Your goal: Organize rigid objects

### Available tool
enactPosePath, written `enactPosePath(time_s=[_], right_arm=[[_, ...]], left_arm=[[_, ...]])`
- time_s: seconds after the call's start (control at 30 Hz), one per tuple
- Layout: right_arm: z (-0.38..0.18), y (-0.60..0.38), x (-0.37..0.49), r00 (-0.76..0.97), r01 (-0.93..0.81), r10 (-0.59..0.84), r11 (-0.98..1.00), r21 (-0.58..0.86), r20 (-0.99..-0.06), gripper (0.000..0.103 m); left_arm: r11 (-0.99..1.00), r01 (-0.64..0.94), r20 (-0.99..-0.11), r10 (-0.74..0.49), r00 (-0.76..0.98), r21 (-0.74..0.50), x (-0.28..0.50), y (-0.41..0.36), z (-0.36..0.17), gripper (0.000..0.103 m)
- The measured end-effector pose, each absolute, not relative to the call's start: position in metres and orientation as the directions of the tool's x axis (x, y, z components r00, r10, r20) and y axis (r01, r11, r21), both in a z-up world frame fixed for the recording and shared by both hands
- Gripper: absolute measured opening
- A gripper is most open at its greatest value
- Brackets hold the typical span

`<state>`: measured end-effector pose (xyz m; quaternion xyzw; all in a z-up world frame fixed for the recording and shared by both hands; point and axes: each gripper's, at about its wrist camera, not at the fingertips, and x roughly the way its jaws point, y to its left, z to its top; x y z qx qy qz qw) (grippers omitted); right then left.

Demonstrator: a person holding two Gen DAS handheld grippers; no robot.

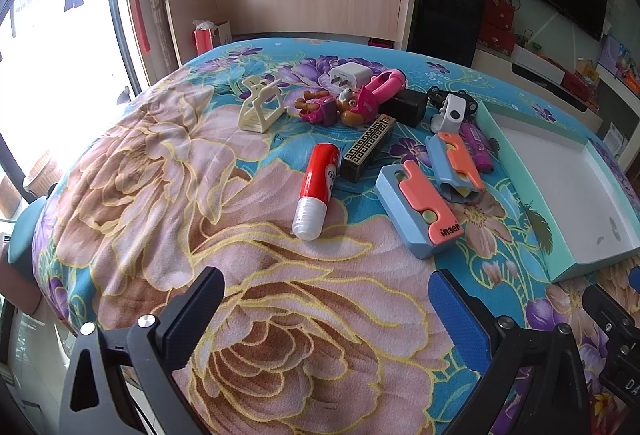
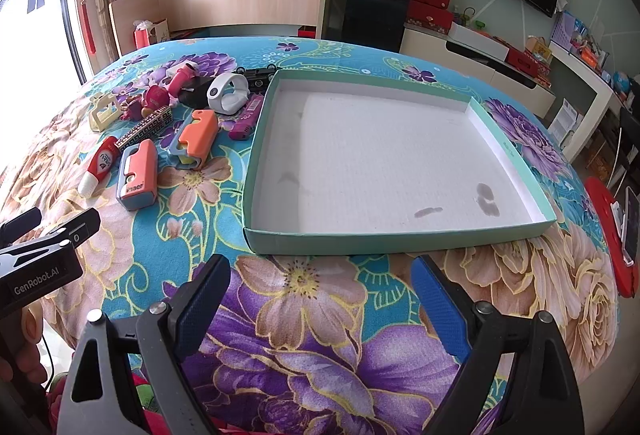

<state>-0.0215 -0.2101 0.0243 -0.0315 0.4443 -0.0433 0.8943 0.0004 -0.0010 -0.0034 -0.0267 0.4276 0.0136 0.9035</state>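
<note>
A heap of small rigid objects lies on a floral blanket: a red-and-white tube (image 1: 316,191), a black-and-gold patterned bar (image 1: 366,149), two blue-and-orange holders (image 1: 420,211) (image 1: 456,165), a pink dog toy (image 1: 348,103), a cream stand (image 1: 260,105), a white charger (image 1: 348,75) and a white-and-black gadget (image 1: 450,113). A shallow teal box with a white inside (image 2: 400,235) stands to their right, holding nothing. My left gripper (image 1: 324,303) is open, near of the heap. My right gripper (image 2: 320,287) is open, just in front of the box's near wall.
The blanket (image 1: 160,195) covers a rounded surface that drops away at the left and near edges. A wooden headboard with a shelf (image 1: 288,7) stands behind. A red object (image 2: 612,235) lies at the right edge. The left gripper's body (image 2: 40,259) shows in the right wrist view.
</note>
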Motion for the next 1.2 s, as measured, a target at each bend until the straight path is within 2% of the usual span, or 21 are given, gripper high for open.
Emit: enactPosePath(time_s=[0.63, 1.2], right_arm=[[0.024, -0.211, -0.021, 0.601, 0.049, -0.105, 0.994, -0.094, -0.792, 0.092], [0.029, -0.207, -0.019, 0.603, 0.034, -0.102, 0.994, -0.103, -0.791, 0.092]], left_arm=[[0.998, -0.048, -0.773, 0.009, 0.634, -0.027, 0.000, -0.002, -0.004, 0.103], [0.997, -0.008, -0.731, -0.051, 0.681, -0.077, 0.004, 0.007, 0.001, 0.103]])
